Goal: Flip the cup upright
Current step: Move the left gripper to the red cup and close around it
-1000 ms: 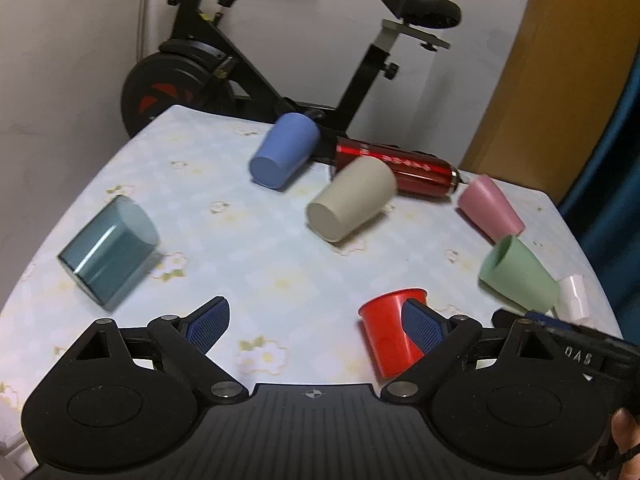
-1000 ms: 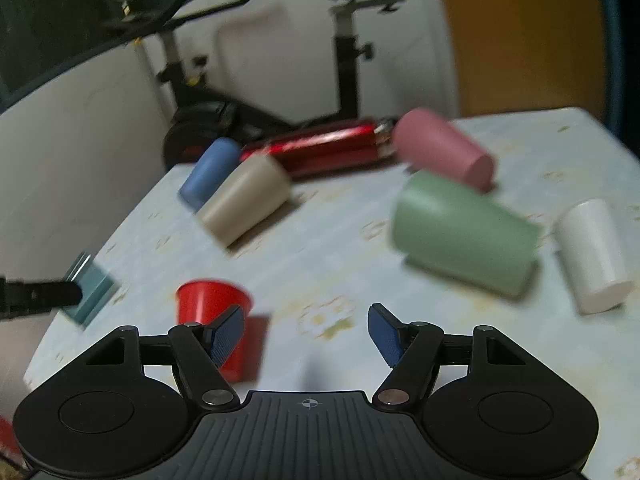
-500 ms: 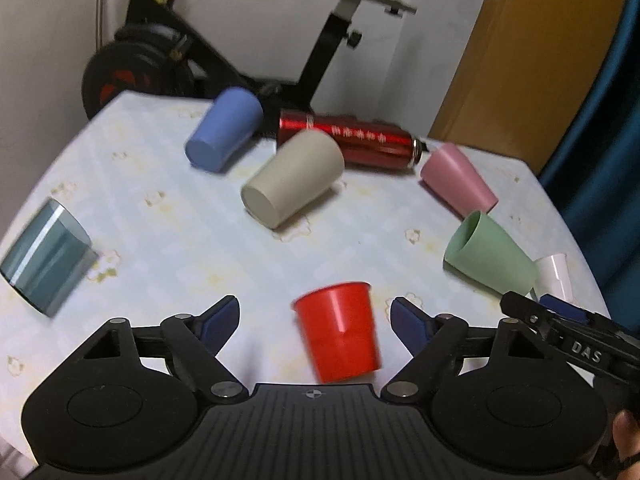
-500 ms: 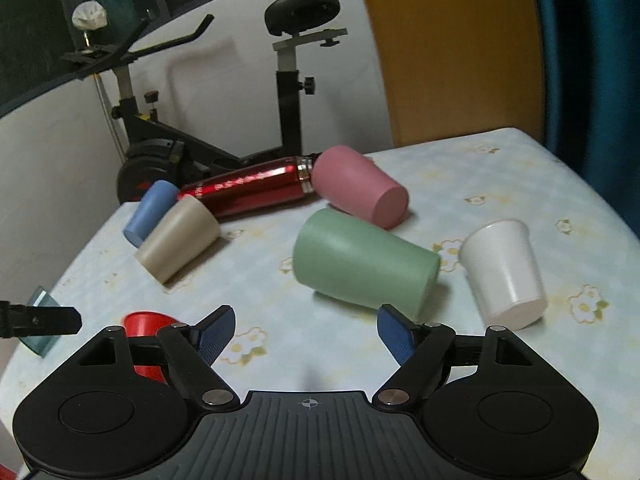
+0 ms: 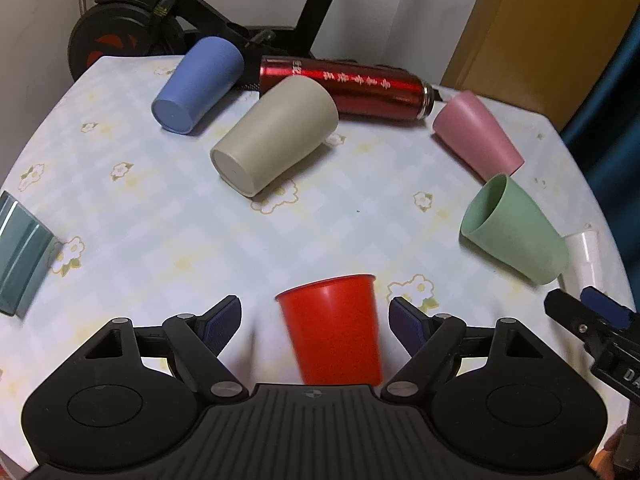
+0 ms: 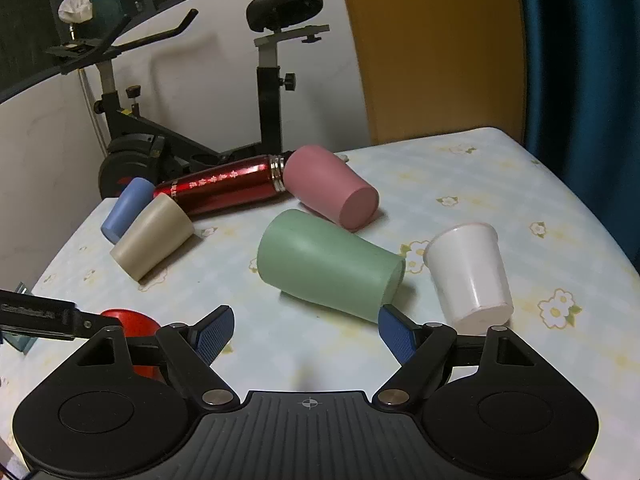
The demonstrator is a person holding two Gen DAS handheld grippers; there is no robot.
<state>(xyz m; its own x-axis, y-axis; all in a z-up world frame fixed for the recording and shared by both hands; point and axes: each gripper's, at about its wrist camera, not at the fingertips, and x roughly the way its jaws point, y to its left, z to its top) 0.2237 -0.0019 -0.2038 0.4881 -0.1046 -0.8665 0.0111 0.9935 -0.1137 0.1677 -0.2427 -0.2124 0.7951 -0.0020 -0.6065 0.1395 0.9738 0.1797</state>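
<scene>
A red cup [image 5: 334, 328] stands upright on the table between the fingers of my left gripper [image 5: 316, 320], which is open around it without touching. The red cup's rim shows at the left in the right wrist view [image 6: 130, 318]. My right gripper [image 6: 306, 330] is open and empty, just in front of a green cup [image 6: 328, 270] lying on its side. Beige [image 5: 274, 136], blue [image 5: 198, 84], pink [image 5: 478, 136] and white [image 6: 470, 272] cups also lie tipped over.
A red metal flask [image 5: 344, 88] lies at the back of the table. A teal glass [image 5: 20, 254] lies at the left edge. An exercise bike [image 6: 192, 120] stands behind the table. The right table edge is near the white cup.
My left gripper swung right, so the red cup now sits centred between its open fingers. My right gripper turned right, from the red cup toward the green cup.
</scene>
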